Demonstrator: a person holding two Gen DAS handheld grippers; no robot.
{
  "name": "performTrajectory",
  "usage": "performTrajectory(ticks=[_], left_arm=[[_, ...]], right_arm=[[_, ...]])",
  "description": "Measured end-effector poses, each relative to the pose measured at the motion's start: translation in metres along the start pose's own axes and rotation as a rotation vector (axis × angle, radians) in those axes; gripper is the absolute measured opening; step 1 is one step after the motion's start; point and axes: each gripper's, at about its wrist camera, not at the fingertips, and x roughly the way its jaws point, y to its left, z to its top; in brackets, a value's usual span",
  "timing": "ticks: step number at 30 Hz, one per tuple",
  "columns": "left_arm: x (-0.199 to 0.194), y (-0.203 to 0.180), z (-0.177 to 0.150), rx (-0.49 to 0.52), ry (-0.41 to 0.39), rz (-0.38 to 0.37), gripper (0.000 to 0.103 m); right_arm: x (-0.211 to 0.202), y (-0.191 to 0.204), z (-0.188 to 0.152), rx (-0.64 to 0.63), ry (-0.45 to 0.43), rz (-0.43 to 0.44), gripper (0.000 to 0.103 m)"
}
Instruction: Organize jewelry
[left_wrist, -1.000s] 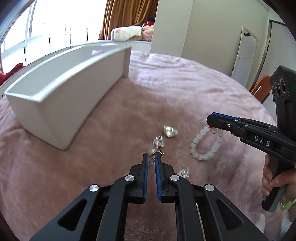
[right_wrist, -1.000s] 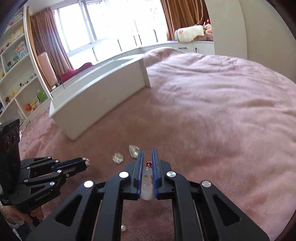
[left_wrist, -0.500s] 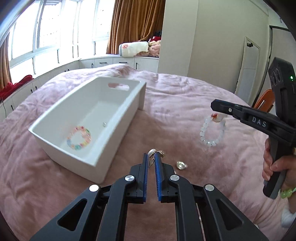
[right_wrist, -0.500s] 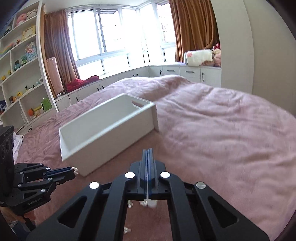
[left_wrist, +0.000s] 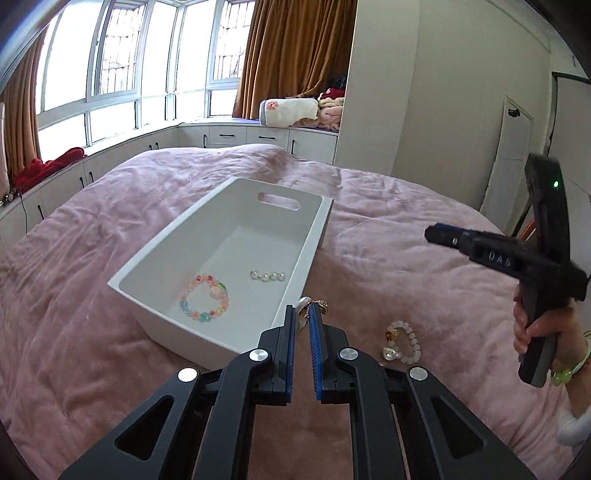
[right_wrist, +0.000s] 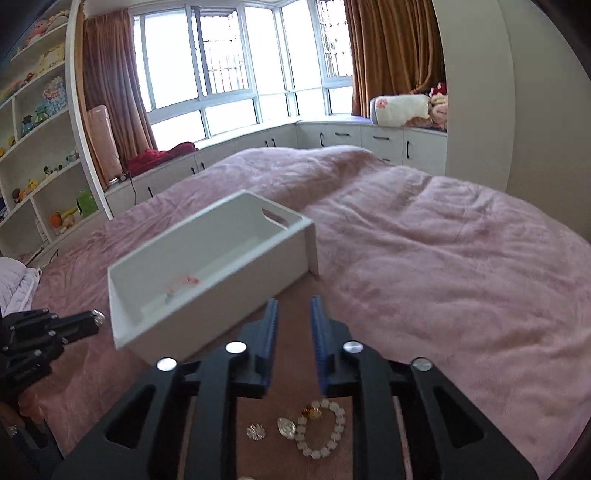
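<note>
My left gripper (left_wrist: 303, 314) is shut on a small pearl and gold earring (left_wrist: 314, 305), held just off the near right corner of the white box (left_wrist: 310, 254). A colourful bead bracelet (left_wrist: 205, 297) and a short pearl piece (left_wrist: 267, 276) lie inside the box. My right gripper (right_wrist: 294, 306) hangs above the pink bed; its jaws are opening with nothing between them. The white bead bracelet (right_wrist: 321, 428) with its gold charm lies on the blanket under it, also seen as the bracelet (left_wrist: 404, 339) in the left wrist view.
Two small silver pieces (right_wrist: 255, 431) (right_wrist: 287, 427) lie beside the white bracelet. A hand with a green bead band (left_wrist: 565, 373) holds the right gripper (left_wrist: 443, 234). The pink blanket (right_wrist: 443, 277) spreads wide to the right; cupboards and windows stand behind.
Both grippers have risen and now look down into the box. The right jaws have parted and the white bracelet has dropped onto the blanket. The left still holds the earring.
</note>
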Motion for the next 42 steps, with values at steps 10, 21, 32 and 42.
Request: performTrajectory(ticks=[10,21,32,42], left_arm=[[0.029,-0.022,-0.034,-0.01,0.047,-0.049,0.013],[0.035,-0.036,-0.04,0.001,0.063,-0.077,0.013],[0.035,-0.035,-0.039,-0.01,0.062,-0.085,0.013],[0.032,-0.031,-0.028,-0.01,0.045,-0.066,0.013]], right_arm=[[0.028,-0.021,-0.071,0.017,0.119,-0.086,0.046],[0.076,-0.018,-0.12,-0.079,0.292,-0.192,0.043],[0.071,-0.02,-0.112,-0.015,0.285,-0.114,0.01],[0.025,0.001,-0.064,-0.05,0.135,-0.069,0.011]])
